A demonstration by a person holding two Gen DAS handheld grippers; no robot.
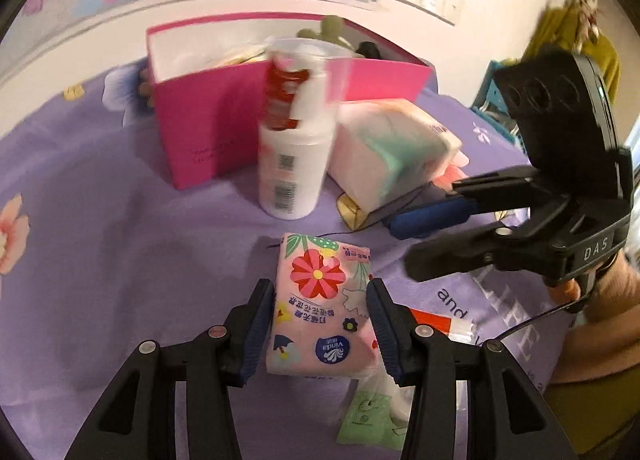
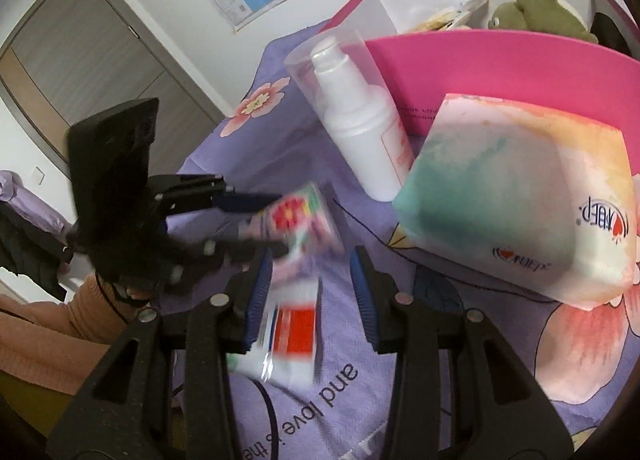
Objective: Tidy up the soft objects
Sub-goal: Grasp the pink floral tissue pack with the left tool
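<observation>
Left hand-held gripper (image 1: 320,324) clamped on a pink tissue pack (image 1: 320,308) over the purple sheet (image 1: 100,260).
Its ribbed blue pads press the soft, glossy floral pack's two sides (near centre). The right hand-held gripper (image 2: 308,296) stands partly open, holding nothing, above a flat red-and-white packet (image 2: 292,336). Farther off: a smooth white bottle (image 1: 288,168), a squashy tissue block (image 1: 392,148), a stiff pink box (image 1: 208,120).

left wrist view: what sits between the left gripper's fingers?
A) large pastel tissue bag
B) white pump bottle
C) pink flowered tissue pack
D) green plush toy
C: the pink flowered plastic tissue pack lies between the left gripper's blue-padded fingers, while the white pump bottle stands farther back beside the pink cardboard box.
</observation>
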